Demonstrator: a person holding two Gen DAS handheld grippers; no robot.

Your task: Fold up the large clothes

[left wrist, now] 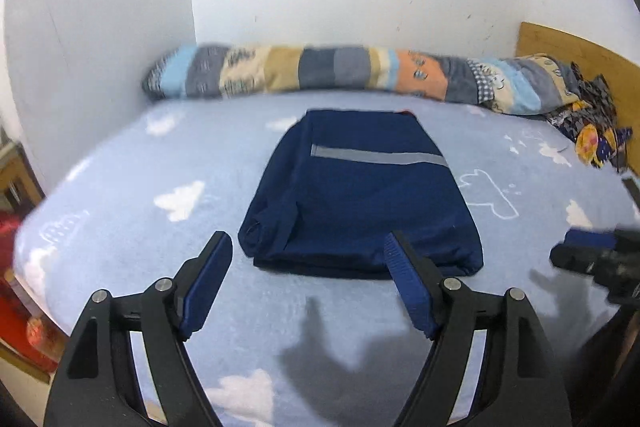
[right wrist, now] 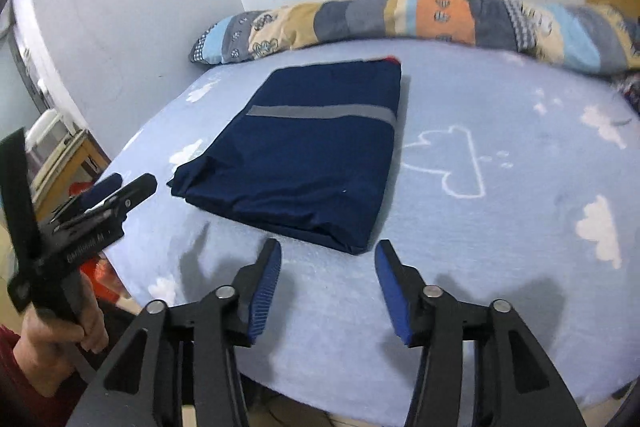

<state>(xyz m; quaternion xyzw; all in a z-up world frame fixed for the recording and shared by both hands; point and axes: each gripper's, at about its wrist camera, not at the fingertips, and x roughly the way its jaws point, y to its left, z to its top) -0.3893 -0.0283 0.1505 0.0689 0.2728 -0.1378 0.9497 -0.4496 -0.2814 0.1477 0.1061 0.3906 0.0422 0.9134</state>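
Note:
A dark blue garment [left wrist: 360, 195] with a grey reflective stripe lies folded into a flat rectangle in the middle of the bed; a bit of red shows at its far edge. The right wrist view shows the same garment [right wrist: 296, 155] left of centre. My left gripper [left wrist: 308, 247] hovers open just short of its near edge, nothing between the blue pads. My right gripper [right wrist: 328, 255] is open too, above the sheet near the garment's near right corner, holding nothing. Each gripper appears in the other's view: the right gripper [left wrist: 576, 251] at the right edge, the left gripper [right wrist: 116, 191] at the left, held by a hand [right wrist: 48, 339].
The bed [left wrist: 140, 227] has a light blue sheet with white clouds. A patchwork rolled quilt [left wrist: 320, 75] lies along the white wall. A crumpled patterned cloth [left wrist: 592, 131] and a wooden headboard [left wrist: 568, 47] are at the right. Furniture and red items [left wrist: 16, 291] stand beyond the bed's left edge.

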